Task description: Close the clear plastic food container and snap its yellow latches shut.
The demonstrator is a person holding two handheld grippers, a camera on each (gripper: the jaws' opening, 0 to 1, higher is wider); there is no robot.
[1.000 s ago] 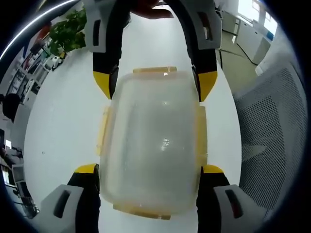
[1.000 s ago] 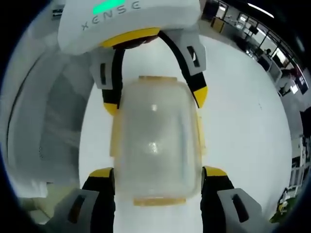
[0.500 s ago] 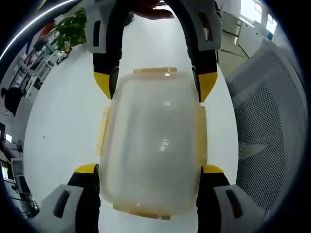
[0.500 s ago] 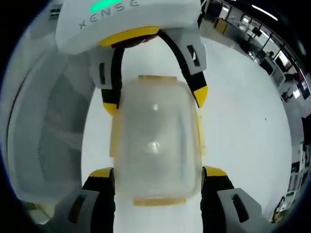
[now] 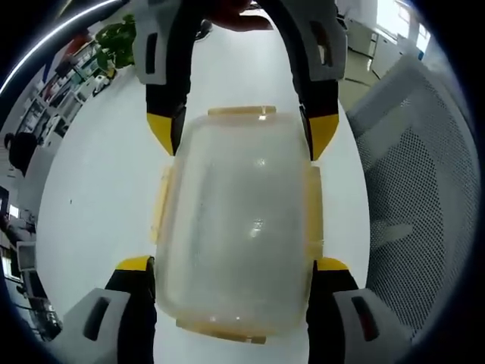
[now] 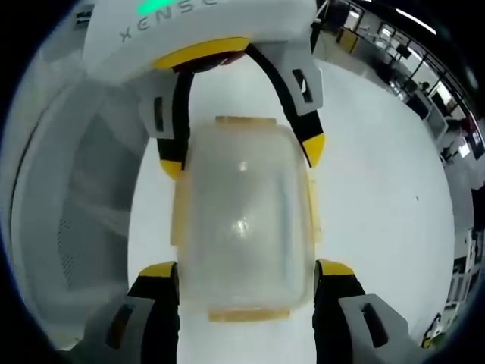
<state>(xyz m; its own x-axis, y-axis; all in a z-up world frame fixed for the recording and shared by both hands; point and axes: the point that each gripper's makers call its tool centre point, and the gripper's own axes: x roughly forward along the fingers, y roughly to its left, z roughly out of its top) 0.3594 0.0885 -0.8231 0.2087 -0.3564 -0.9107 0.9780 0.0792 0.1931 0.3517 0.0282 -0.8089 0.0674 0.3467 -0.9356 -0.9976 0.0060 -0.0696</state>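
In the left gripper view, your left tongs (image 5: pixel 233 264) straddle the near end of the clear container (image 5: pixel 236 220), one yellow tip on each long side, pinching it across its width. The lid lies on top and the box rests on the white desk (image 5: pixel 98 189), central in the view. The right tongs (image 5: pixel 241 129) come in from the far end and clamp that end the same way. A yellow latch (image 5: pixel 161 205) runs along the left side, another latch (image 5: pixel 314 208) along the right, and there is one at the far end (image 5: pixel 241 111) and one at the near end (image 5: pixel 220 331). I cannot tell whether any of them is snapped down. A mesh chair (image 5: pixel 417 174) stands to the right and a green plant (image 5: pixel 121 42) sits far left.

In the right gripper view, your right tongs (image 6: pixel 246 267) grip the near end of the container (image 6: pixel 241 216), tips pressed to both long sides, while the left tongs (image 6: pixel 239 148) hold the far end. The side latches (image 6: pixel 179 212) flank the lid.

For this step, I judge the lid needs to be seated evenly first, so press down level at both ends before working a latch. Then free one pair of tongs, keep the other steadying the box, and push each latch flat against the wall, opposite sides in turn, so the lid does not rock up
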